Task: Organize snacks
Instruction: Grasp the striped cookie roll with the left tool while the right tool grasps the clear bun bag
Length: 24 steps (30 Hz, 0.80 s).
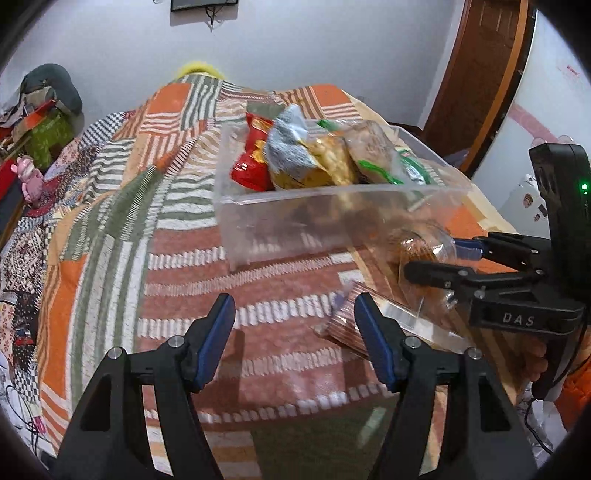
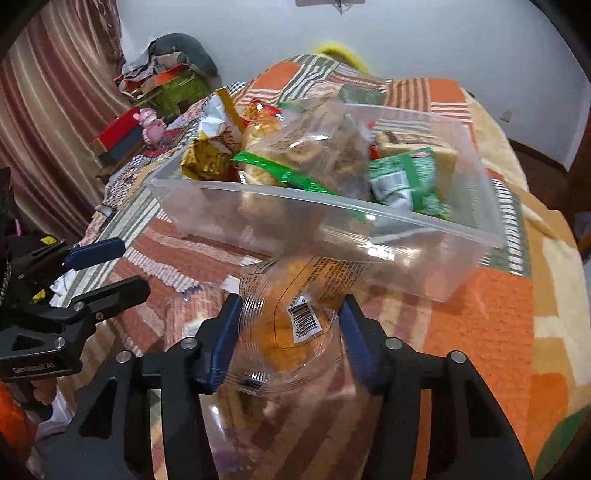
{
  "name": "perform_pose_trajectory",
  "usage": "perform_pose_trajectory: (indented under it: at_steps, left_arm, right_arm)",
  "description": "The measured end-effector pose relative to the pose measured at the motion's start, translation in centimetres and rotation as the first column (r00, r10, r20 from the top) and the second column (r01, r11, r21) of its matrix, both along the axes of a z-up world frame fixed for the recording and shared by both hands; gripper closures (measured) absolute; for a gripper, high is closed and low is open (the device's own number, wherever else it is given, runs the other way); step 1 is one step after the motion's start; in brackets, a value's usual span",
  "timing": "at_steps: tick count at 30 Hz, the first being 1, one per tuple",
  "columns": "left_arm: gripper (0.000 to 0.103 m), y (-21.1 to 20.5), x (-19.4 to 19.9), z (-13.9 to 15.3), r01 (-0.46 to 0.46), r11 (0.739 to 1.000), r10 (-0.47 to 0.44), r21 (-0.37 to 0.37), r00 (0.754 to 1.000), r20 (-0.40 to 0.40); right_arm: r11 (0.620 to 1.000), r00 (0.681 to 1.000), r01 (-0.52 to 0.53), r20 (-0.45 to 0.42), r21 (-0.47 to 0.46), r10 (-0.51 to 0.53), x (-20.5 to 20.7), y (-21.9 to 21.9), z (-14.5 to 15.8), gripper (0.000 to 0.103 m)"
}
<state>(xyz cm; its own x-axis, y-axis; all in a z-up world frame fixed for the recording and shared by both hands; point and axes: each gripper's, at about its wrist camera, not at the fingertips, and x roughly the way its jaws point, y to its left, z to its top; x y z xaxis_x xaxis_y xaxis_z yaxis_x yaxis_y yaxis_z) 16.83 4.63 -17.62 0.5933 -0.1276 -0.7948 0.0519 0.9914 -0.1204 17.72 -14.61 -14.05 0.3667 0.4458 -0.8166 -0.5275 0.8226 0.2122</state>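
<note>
1. The clear plastic storage bin point(image 2: 436, 258) has a frosted front wall, which blurs the lower parts of the snack packets inside.
2. The printed text on the clear cellophane packet of orange snacks point(image 2: 291, 325) is too small to read.
3. The flat striped wafer packet point(image 1: 345, 325) is partly covered by a blue-padded finger.
4. The dark wall-mounted frame point(image 1: 201, 4) is cut off by the top edge.

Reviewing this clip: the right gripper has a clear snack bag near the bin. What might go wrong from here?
1. The clear snack bag is crinkly film pinched by the right gripper; it might slip or its contents get crushed.
2. The clear plastic bin is already heaped, so another bag may slide off.
3. The striped packet lies by the open left gripper and could get nudged.
</note>
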Motion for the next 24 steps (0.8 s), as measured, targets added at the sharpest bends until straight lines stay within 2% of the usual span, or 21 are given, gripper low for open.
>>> perform_pose_trajectory:
  at_steps: [1, 3, 14, 18, 22, 24]
  left_arm:
    - [0.036, -0.3, -0.1, -0.1, 0.005, 1.000, -0.005, -0.006, 1.000, -0.007]
    - [0.036, -1.0, -0.2, -0.2, 0.014, 1.000, -0.014, -0.012, 1.000, -0.021]
    - [0.035, -5.0, 0.0, -1.5, 0.036, 0.994, -0.047, -0.101, 0.992, -0.114]
    - [0.028, -6.4, 0.7, -2.0, 0.018, 0.992, -0.036, -0.128, 0.990, -0.135]
    - [0.028, -8.0, 1.6, -2.8, 0.016, 0.992, -0.035, -0.123, 0.987, -0.158]
    - [0.028, -8.9, 1.8, -3.2, 0.025, 0.996, -0.037, -0.082, 0.989, -0.146]
  right_arm:
    - [1.000, 1.000, 0.005, 0.002, -0.001, -0.005, -0.1, -0.4, 0.1, 0.055]
    - [1.000, 1.000, 0.020, 0.014, -0.008, -0.020, -0.4, -1.3, 0.3, 0.063]
    - [0.998, 0.992, 0.068, 0.105, -0.010, -0.067, -3.0, -5.8, 1.9, 0.064]
    - [0.998, 0.991, 0.070, 0.115, 0.001, -0.070, -3.5, -6.4, 2.0, 0.064]
    - [0.997, 0.990, 0.079, 0.118, 0.007, -0.079, -3.8, -7.0, 1.9, 0.064]
    - [0.996, 0.989, 0.085, 0.117, 0.013, -0.086, -3.8, -7.2, 1.8, 0.064]
